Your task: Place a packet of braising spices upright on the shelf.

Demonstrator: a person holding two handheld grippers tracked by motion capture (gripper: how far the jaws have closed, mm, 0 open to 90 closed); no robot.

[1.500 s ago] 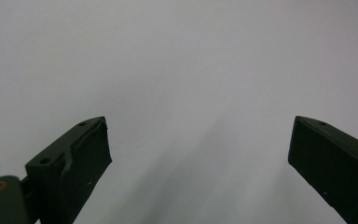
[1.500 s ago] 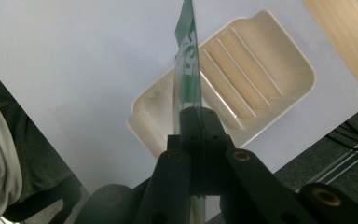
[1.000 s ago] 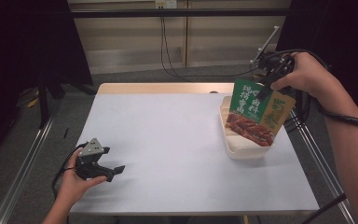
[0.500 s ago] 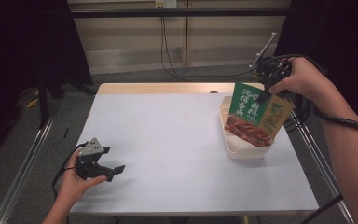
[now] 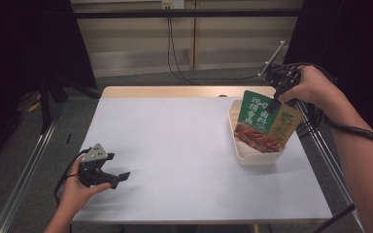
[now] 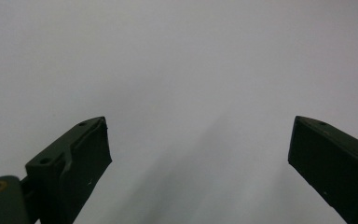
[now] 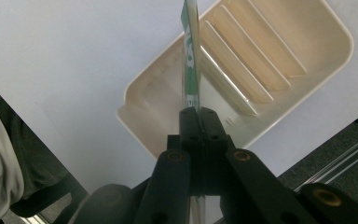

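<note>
A green and tan food packet (image 5: 263,121) printed with a red dish stands upright in a cream slotted tray (image 5: 246,156) at the table's right side. My right gripper (image 5: 273,106) is shut on the packet's top edge. From the right gripper view I look down the thin edge of the packet (image 7: 190,60), clamped between the closed jaws of the right gripper (image 7: 198,115), with the tray (image 7: 279,42) and its ribs below. My left gripper (image 5: 119,177) rests near the front left of the table, open, with nothing between its fingertips (image 6: 86,149).
The white table top (image 5: 175,145) spreads between the two hands. A metal rail (image 5: 24,174) runs along the table's left side and another along the right. Cables hang at the back wall. A dark trouser leg and floor lie beyond the table edge in the right gripper view.
The right gripper has lowered the packet a little, deeper into the tray. The left gripper has stayed still.
</note>
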